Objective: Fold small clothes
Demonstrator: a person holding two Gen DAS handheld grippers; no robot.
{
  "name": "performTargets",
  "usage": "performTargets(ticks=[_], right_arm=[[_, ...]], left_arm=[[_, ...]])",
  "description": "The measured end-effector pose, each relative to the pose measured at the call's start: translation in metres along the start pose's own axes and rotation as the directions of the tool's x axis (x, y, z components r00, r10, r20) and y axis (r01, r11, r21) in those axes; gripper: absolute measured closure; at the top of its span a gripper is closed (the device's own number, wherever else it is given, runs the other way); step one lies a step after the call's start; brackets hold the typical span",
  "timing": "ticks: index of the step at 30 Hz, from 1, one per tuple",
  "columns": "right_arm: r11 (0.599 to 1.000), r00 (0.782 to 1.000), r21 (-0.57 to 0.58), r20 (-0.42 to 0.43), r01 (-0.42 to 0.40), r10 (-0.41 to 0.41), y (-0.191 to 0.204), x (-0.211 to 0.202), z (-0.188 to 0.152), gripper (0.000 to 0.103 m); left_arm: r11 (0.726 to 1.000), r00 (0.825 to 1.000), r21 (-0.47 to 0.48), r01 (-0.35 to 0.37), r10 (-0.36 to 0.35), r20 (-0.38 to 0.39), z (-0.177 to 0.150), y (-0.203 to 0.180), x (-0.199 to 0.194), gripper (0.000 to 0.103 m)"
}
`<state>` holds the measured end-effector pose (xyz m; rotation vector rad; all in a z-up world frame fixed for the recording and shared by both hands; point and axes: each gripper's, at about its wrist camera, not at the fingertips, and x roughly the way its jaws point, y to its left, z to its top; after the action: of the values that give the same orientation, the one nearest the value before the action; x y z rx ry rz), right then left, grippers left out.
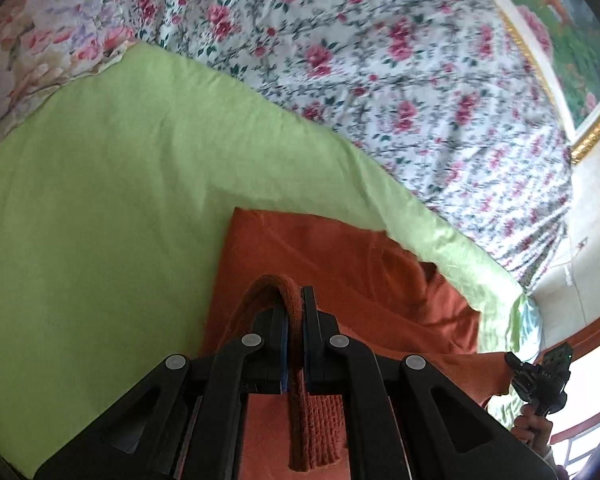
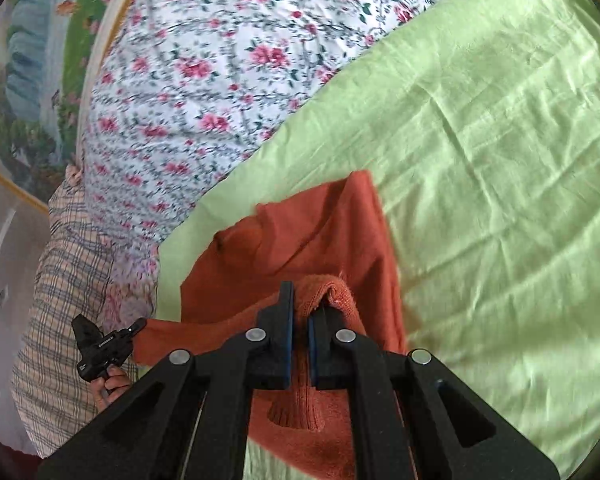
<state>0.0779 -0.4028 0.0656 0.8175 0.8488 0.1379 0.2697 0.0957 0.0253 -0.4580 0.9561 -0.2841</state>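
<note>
An orange knitted garment (image 1: 340,256) lies on a light green sheet (image 1: 100,200); it also shows in the right wrist view (image 2: 300,236). My left gripper (image 1: 294,312) is shut on a ribbed edge of the garment and lifts it off the sheet. My right gripper (image 2: 300,308) is shut on another ribbed edge of the same garment. The garment hangs stretched between both grippers. The right gripper shows at the lower right of the left wrist view (image 1: 540,372). The left gripper shows at the lower left of the right wrist view (image 2: 104,344).
A white bedspread with pink flowers (image 1: 380,60) lies beyond the green sheet (image 2: 500,160). A flowered pillow (image 1: 32,52) is at the far left. A plaid cloth (image 2: 60,300) hangs at the bed's edge. A framed painting (image 1: 572,40) is on the wall.
</note>
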Motion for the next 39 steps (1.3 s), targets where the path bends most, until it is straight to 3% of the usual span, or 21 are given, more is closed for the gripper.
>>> performTargets(ticks=[7, 11, 13, 15, 17, 19, 22, 25, 26, 28, 30, 31, 36, 39], right_arm=[[0.992, 0.988, 0.054, -0.113, 0.114, -0.107, -0.031, 0.056, 0.015, 0.094], [0.989, 0.988, 0.111, -0.125, 0.101, -0.087, -0.043, 0.053, 0.015, 0.092], [0.987, 0.987, 0.097, -0.105, 0.128, -0.117, -0.039, 0.039, 0.012, 0.09], [0.987, 0.987, 0.049, -0.058, 0.152, -0.149, -0.026, 0.019, 0.004, 0.088], [0.992, 0.99, -0.024, -0.05, 0.128, -0.129, -0.004, 0.009, -0.01, 0.088], [0.985, 0.984, -0.16, -0.153, 0.063, -0.087, 0.025, 0.022, -0.034, 0.088], [0.95, 0.943, -0.31, -0.31, 0.022, -0.123, 0.05, 0.059, -0.065, 0.088], [0.896, 0.905, -0.438, -0.348, 0.075, -0.246, 0.057, 0.094, -0.073, 0.092], [0.886, 0.903, -0.453, -0.336, 0.095, -0.268, 0.056, 0.099, -0.069, 0.092], [0.891, 0.921, -0.44, -0.29, 0.114, -0.261, 0.051, 0.103, -0.05, 0.093], [0.888, 0.932, -0.418, -0.206, 0.192, -0.299, 0.043, 0.102, -0.022, 0.093], [0.902, 0.94, -0.385, -0.191, 0.193, -0.283, 0.038, 0.101, -0.01, 0.093], [0.928, 0.959, -0.269, -0.047, 0.258, -0.281, 0.025, 0.083, 0.034, 0.092], [0.933, 0.957, -0.217, 0.026, 0.286, -0.287, 0.023, 0.064, 0.046, 0.091]], left_arm=[[0.989, 0.985, -0.071, -0.127, 0.117, -0.127, 0.001, 0.026, 0.068, 0.098], [0.994, 0.987, -0.073, -0.079, 0.068, -0.148, -0.012, 0.021, 0.059, 0.091], [0.999, 0.986, -0.041, -0.026, 0.019, -0.168, -0.032, 0.007, 0.046, 0.09], [1.0, 0.979, 0.005, 0.017, -0.016, -0.202, -0.052, -0.008, 0.041, 0.088], [0.995, 0.964, 0.084, 0.049, -0.026, -0.264, -0.079, -0.032, 0.046, 0.084], [0.986, 0.947, 0.153, 0.066, -0.013, -0.321, -0.097, -0.051, 0.061, 0.084], [0.973, 0.939, 0.232, 0.017, 0.065, -0.339, -0.1, -0.07, 0.087, 0.083], [0.969, 0.95, 0.246, 0.007, 0.07, -0.304, -0.076, -0.076, 0.099, 0.083], [0.969, 0.953, 0.245, -0.006, 0.079, -0.291, -0.067, -0.076, 0.102, 0.083], [0.973, 0.964, 0.231, -0.022, 0.081, -0.252, -0.049, -0.072, 0.105, 0.082], [0.974, 0.975, 0.214, -0.077, 0.118, -0.187, -0.024, -0.067, 0.108, 0.069], [0.973, 0.98, 0.199, -0.114, 0.142, -0.136, -0.008, -0.065, 0.108, 0.061], [0.977, 0.983, 0.115, -0.179, 0.183, -0.021, 0.034, -0.054, 0.099, 0.05], [0.975, 0.977, 0.071, -0.212, 0.21, 0.036, 0.044, -0.043, 0.079, 0.047]])
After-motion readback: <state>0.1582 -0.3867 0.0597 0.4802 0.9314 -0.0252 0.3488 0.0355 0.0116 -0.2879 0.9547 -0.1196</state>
